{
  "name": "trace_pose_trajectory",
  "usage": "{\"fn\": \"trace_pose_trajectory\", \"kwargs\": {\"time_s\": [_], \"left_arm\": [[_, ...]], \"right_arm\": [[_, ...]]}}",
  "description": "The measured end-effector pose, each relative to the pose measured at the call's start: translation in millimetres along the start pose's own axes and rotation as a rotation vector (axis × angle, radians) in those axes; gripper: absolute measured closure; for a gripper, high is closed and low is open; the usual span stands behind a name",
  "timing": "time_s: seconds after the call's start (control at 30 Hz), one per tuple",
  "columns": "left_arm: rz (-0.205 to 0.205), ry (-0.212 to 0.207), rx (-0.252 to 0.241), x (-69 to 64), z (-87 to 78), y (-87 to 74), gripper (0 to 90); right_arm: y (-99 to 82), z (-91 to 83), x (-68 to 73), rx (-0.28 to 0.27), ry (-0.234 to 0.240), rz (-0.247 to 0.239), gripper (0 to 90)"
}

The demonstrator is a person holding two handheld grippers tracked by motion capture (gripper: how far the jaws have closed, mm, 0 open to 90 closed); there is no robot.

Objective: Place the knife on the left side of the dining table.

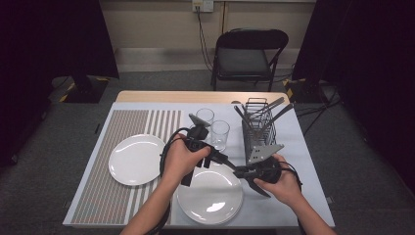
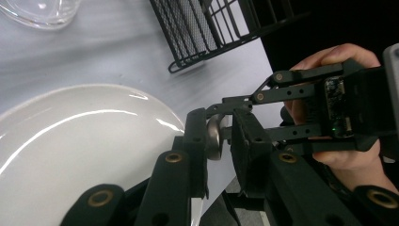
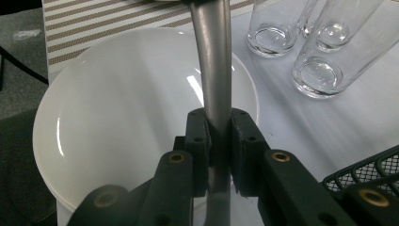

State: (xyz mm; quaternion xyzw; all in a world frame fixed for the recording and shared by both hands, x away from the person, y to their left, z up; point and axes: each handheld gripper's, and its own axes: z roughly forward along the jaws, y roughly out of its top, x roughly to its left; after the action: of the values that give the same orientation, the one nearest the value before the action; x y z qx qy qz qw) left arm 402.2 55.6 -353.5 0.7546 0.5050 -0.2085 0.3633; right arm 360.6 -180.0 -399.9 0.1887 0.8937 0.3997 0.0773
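A grey metal utensil handle (image 3: 214, 61) runs forward out of my right gripper (image 3: 219, 127), which is shut on it above the near white plate (image 3: 117, 117). The handle's rounded end (image 2: 214, 139) sits between the jaws of my left gripper (image 2: 220, 127). It lies against one pad, with a small gap to the other. In the high view my left gripper (image 1: 229, 162) and right gripper (image 1: 240, 172) meet tip to tip over the near plate's (image 1: 210, 198) far right rim. Which kind of utensil it is stays hidden.
A black wire cutlery rack (image 1: 259, 129) with several utensils stands right of the hands. Two clear glasses (image 1: 220, 133) (image 1: 204, 116) stand just behind the left gripper. A second white plate (image 1: 136, 159) lies on the striped mat (image 1: 122, 127). A folding chair (image 1: 249, 54) stands beyond the table.
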Motion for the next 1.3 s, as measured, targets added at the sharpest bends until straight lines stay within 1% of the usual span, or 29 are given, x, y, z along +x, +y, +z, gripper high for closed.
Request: {"fn": "trace_pose_trajectory", "kwargs": {"time_s": [0.13,0.17,0.23,0.27,0.37,0.43,0.5,0.53,0.57,0.6,0.7,0.73,0.83,0.87,0.93,1.0,1.07,1.17,1.2,1.23,1.27,1.3], "left_arm": [[-0.011,-0.006,-0.001,1.4,0.9,0.5,79.8],[-0.009,-0.011,0.005,2.0,1.0,0.4,79.8],[-0.014,-0.007,0.006,1.9,1.8,0.4,80.5],[-0.021,-0.009,0.007,1.8,1.8,0.6,80.5],[-0.023,-0.014,0.015,2.3,1.3,1.1,81.1],[-0.029,-0.024,0.019,2.7,0.9,1.7,81.5],[-0.050,-0.051,0.020,2.1,0.2,1.9,82.4],[-0.052,-0.076,0.027,2.7,-0.3,2.2,83.2],[-0.053,-0.083,0.028,2.5,-0.4,2.2,83.7],[-0.057,-0.077,0.028,1.5,-0.4,2.4,83.7],[-0.055,-0.080,0.028,0.7,-0.4,3.1,83.8],[-0.060,-0.078,0.025,-0.2,-0.3,3.2,83.8],[-0.058,-0.078,0.030,-1.7,-0.7,3.9,83.9],[-0.055,-0.075,0.025,-2.0,-0.8,4.1,83.8],[-0.053,-0.075,0.030,-2.3,-1.4,4.9,83.9],[-0.055,-0.072,0.022,-2.7,-2.1,5.3,83.8],[-0.054,-0.070,0.017,-2.2,-3.2,5.7,83.8],[-0.055,-0.068,0.028,-1.3,-6.3,6.3,83.8],[-0.060,-0.063,0.018,-0.8,-7.8,6.6,83.8],[-0.062,-0.056,0.012,0.5,-11.1,7.1,83.8],[-0.062,-0.056,0.012,0.5,-11.1,7.1,83.8],[-0.070,-0.056,0.004,1.2,-13.4,7.5,83.7]], "right_arm": [[0.0,-0.4,-0.1,-0.001,-0.002,0.003,79.7],[0.0,-0.5,0.1,-0.002,-0.003,0.002,79.7],[-0.3,-0.3,0.4,-0.001,-0.002,-0.003,79.7],[-0.4,-0.3,0.5,-0.002,-0.003,-0.003,79.7],[-0.6,-0.7,0.1,-0.005,0.001,0.004,79.3],[-0.6,-1.2,0.3,-0.007,-0.002,0.004,78.1],[-0.5,-2.6,0.8,-0.012,-0.012,-0.009,76.4],[-0.7,-3.3,1.3,-0.020,-0.013,-0.013,73.6],[-1.3,-3.9,1.3,-0.026,-0.010,-0.009,70.7],[-1.9,-4.4,1.2,-0.026,-0.013,-0.007,67.9],[-4.9,-5.4,-0.1,-0.029,-0.028,0.005,58.6],[-6.2,-6.0,-0.8,-0.033,-0.023,0.014,54.1],[-8.8,-8.2,-1.3,-0.044,-0.022,0.015,49.8],[-9.5,-9.1,-1.7,-0.048,-0.023,0.012,47.4],[-10.6,-11.0,-1.9,-0.046,-0.027,0.014,44.0],[-12.2,-13.1,-1.9,-0.056,-0.024,0.015,41.4],[-13.5,-14.5,-1.6,-0.056,-0.023,0.022,39.0],[-15.5,-16.0,-1.3,-0.056,-0.027,0.020,38.0],[-17.0,-16.7,-1.5,-0.063,-0.026,0.014,37.5],[-20.9,-17.9,-2.5,-0.082,-0.015,0.017,34.6],[-20.9,-17.9,-2.5,-0.082,-0.015,0.017,34.6],[-25.7,-18.1,-3.7,-0.072,-0.020,0.028,31.6]]}}
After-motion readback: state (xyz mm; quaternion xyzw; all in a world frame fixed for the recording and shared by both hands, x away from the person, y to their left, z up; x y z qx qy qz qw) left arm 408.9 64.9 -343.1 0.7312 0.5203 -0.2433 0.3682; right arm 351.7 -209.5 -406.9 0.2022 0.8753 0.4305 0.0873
